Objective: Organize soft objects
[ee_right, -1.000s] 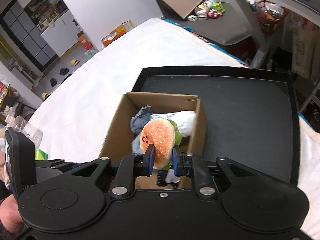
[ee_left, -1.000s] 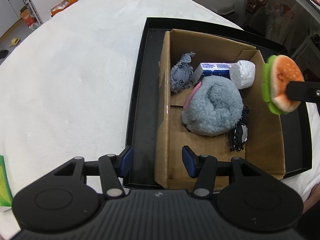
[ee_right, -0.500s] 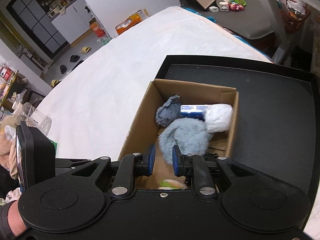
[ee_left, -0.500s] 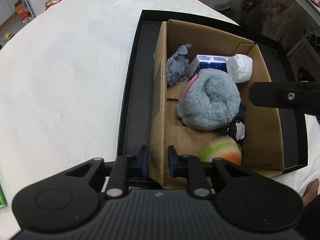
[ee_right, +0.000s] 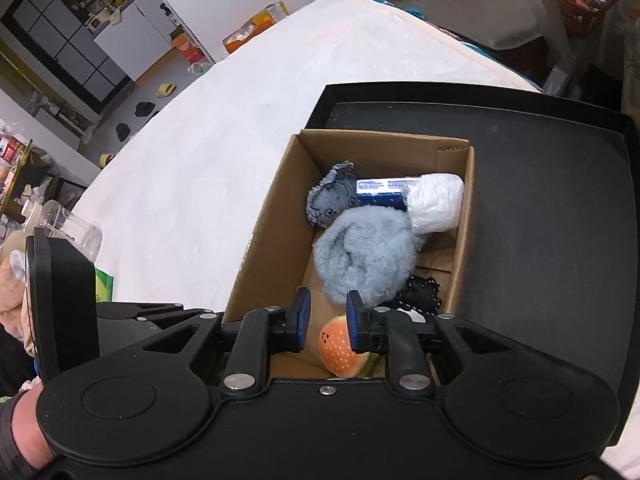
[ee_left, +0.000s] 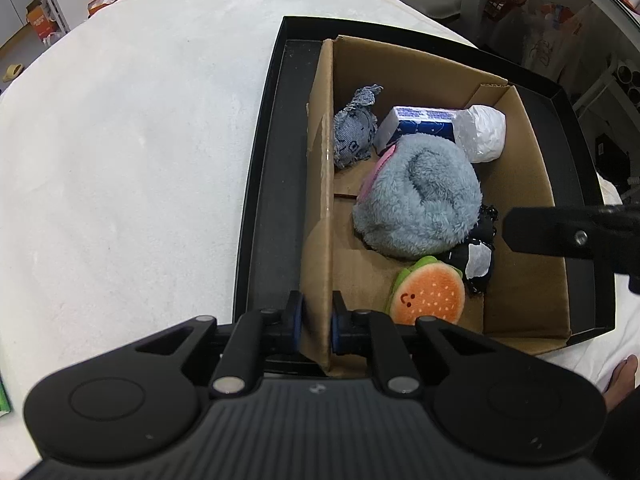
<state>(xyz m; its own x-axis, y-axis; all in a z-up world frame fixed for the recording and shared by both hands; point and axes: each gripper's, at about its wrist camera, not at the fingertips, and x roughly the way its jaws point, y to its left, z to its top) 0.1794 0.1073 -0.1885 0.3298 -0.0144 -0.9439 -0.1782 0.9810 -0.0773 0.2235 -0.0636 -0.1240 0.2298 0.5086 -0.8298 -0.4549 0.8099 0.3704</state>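
Observation:
A cardboard box [ee_left: 520, 128] sits in a black tray [ee_left: 276, 168] on the white cloth. In it lie a plush burger [ee_left: 428, 294], a fluffy grey-blue plush [ee_left: 424, 196], a denim toy [ee_left: 356, 128], a blue-and-white pack [ee_left: 420, 122], a white wad [ee_left: 484, 132] and a black-and-white item [ee_left: 476, 256]. My left gripper [ee_left: 316, 320] is shut on the box's near-left wall. My right gripper [ee_right: 325, 318] is open and empty above the burger [ee_right: 340, 346], over the box [ee_right: 272, 224].
The black tray [ee_right: 540, 184] extends to the right of the box. The white cloth [ee_left: 132, 152] spreads left. A green item [ee_right: 103, 282] and a clear bottle [ee_right: 68, 224] lie at the left edge. Room clutter stands beyond.
My right gripper let go of the plush burger, which dropped into the box's near end. My left gripper closed on the box's left wall.

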